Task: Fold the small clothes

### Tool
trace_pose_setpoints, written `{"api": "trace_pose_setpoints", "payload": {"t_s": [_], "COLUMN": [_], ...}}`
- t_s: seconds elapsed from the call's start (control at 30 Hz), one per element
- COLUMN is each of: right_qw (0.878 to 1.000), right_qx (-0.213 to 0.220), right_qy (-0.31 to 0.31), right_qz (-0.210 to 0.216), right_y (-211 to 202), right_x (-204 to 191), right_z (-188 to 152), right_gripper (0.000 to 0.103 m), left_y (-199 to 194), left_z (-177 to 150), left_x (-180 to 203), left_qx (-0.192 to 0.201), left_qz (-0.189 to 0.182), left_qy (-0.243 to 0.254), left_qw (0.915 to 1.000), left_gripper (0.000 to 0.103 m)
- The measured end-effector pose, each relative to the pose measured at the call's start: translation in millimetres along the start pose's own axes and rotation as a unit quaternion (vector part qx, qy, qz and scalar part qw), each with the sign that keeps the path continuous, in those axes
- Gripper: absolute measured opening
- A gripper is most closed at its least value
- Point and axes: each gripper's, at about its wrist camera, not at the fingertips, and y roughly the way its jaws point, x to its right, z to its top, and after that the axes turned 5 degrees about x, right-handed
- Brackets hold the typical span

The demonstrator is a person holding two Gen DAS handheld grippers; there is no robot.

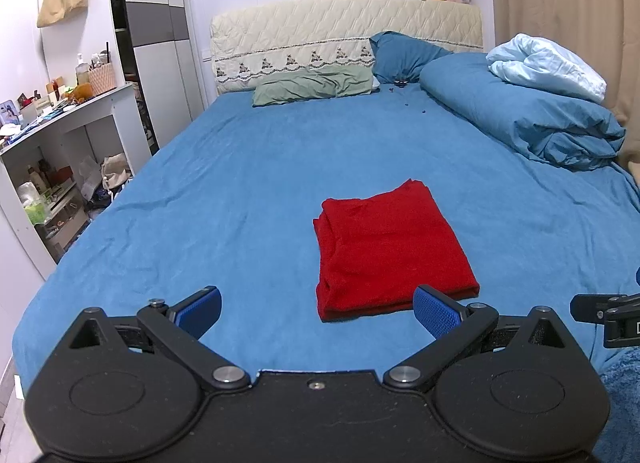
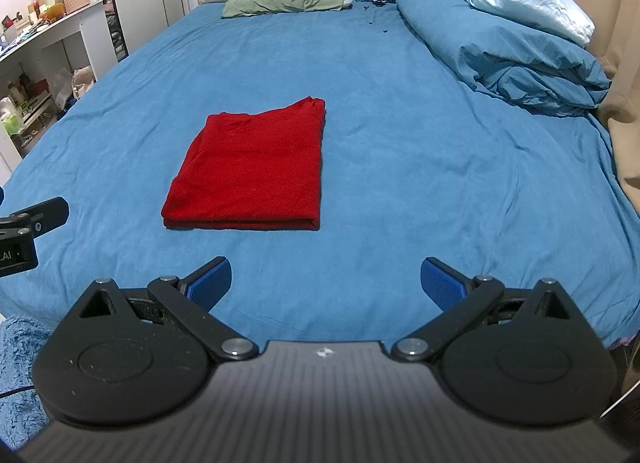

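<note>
A red garment [image 1: 390, 251] lies folded into a neat rectangle on the blue bed sheet [image 1: 240, 191]. It also shows in the right wrist view [image 2: 252, 171], left of centre. My left gripper [image 1: 318, 313] is open and empty, held back near the bed's front edge, with the garment just ahead and to its right. My right gripper [image 2: 326, 283] is open and empty, also near the front edge, with the garment ahead to its left. Each gripper's body shows at the edge of the other's view [image 1: 608, 315] [image 2: 24, 231].
A rolled blue duvet [image 1: 532, 111] with a pale blue cloth [image 1: 548, 63] on top lies at the back right. A green pillow [image 1: 316, 83] and a blue pillow [image 1: 400, 55] lie by the headboard. A cluttered white shelf [image 1: 68, 131] stands left of the bed.
</note>
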Motion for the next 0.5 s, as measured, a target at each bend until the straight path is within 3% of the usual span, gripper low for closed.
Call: {"api": "trace_pose_setpoints", "payload": {"t_s": [0.27, 0.5], "right_qw": [1.000, 1.000], "right_qx": [0.002, -0.001], "right_qy": [0.001, 0.001], "right_qz": [-0.001, -0.003], "right_y": [2, 8], "right_x": [-7, -11], "right_z": [1, 4], "right_gripper": [0.103, 0.103], "left_y": [3, 10], "left_z": [0, -1], "left_x": [-8, -11], "left_qx": [0.000, 0.005], "left_qz": [-0.006, 0.012], "left_qy": [-0.026, -0.025], "left_qw": [0.9996, 0.9996], "left_gripper": [0.103, 0.103]}}
